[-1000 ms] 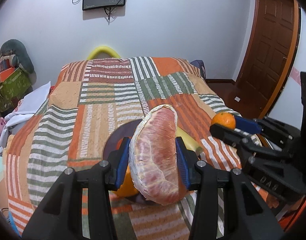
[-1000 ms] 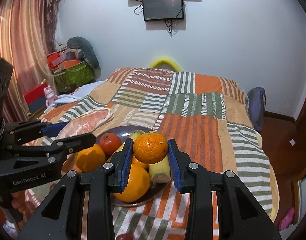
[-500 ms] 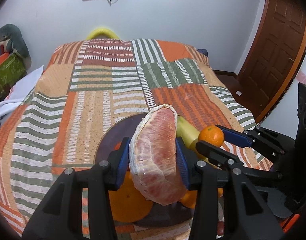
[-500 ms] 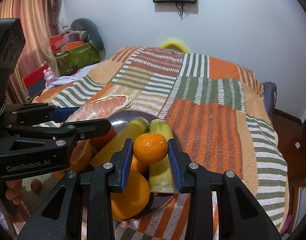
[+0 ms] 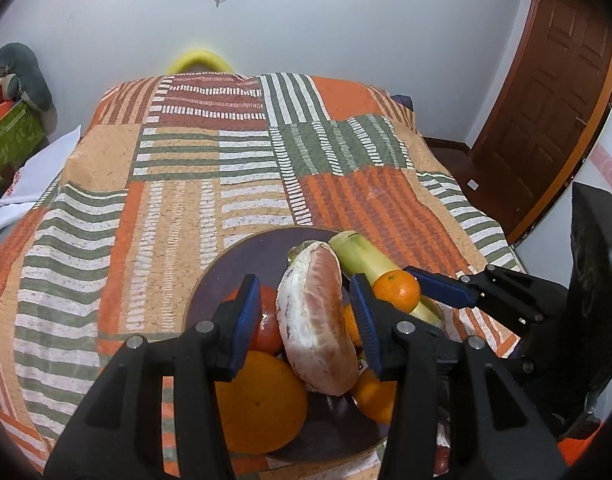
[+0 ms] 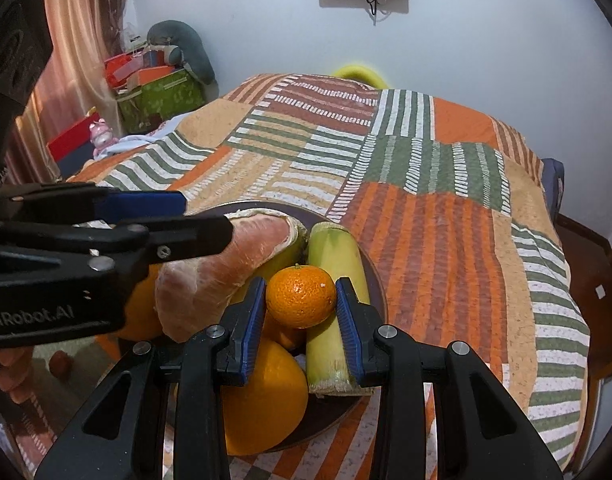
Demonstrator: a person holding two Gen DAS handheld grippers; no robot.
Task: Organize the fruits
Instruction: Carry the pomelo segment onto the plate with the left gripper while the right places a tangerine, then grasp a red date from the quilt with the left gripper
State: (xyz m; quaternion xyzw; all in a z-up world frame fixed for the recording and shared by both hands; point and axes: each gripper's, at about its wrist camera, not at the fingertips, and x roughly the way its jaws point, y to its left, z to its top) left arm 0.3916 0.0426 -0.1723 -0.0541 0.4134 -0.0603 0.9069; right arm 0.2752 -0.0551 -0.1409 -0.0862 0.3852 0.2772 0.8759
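My left gripper (image 5: 306,320) is open; its pads stand apart from the peeled pink pomelo wedge (image 5: 315,320), which rests on the fruit in the dark plate (image 5: 242,256). The wedge also shows in the right wrist view (image 6: 226,256). My right gripper (image 6: 300,316) is shut on a small mandarin (image 6: 300,296), held just above the plate's fruit; the mandarin also shows in the left wrist view (image 5: 395,290). On the plate lie a big orange (image 5: 262,400), a red tomato (image 5: 268,324) and a green cane piece (image 6: 331,300).
The plate sits on a bed with a striped patchwork quilt (image 5: 210,168). Boxes and a grey pillow (image 6: 178,44) stand at the left wall. A wooden door (image 5: 545,92) is at the right. A small red fruit (image 6: 60,362) lies left of the plate.
Both grippers came down over the plate. The left jaws opened and let the pomelo wedge settle on the fruit pile. The right gripper kept its hold on the mandarin.
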